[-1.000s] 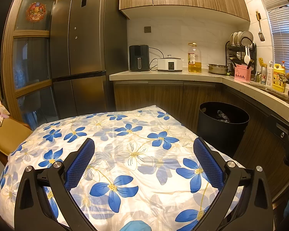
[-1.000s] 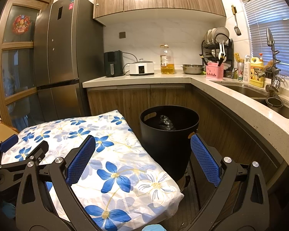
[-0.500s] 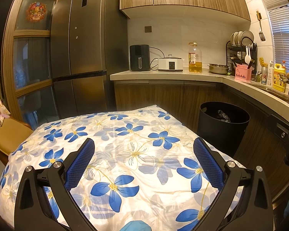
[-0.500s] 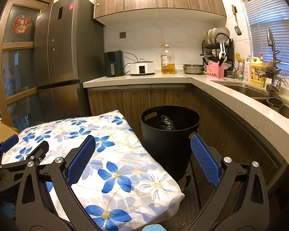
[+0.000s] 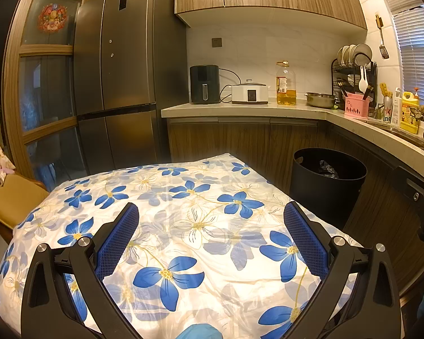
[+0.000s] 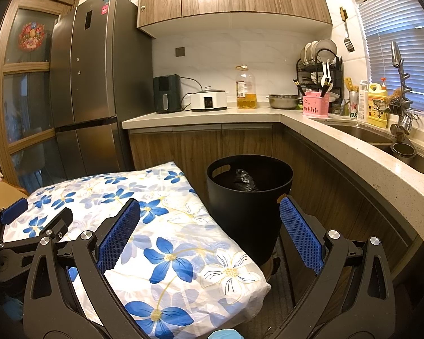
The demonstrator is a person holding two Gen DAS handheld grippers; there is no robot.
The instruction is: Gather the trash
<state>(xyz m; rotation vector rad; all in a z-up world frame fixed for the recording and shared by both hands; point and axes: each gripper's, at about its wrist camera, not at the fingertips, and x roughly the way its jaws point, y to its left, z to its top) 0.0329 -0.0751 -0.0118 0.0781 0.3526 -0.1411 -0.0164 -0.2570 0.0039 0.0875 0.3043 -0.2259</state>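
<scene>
both tongs, left gripper (image 5: pixel 211 237) and right gripper (image 6: pixel 209 234), hang released and empty. trash bag (image 6: pixel 244 180) sits inside the bin (image 6: pixel 248 212) beside the tablecloth's (image 5: pixel 183 226) right edge; a careless reach could tip it.
</scene>
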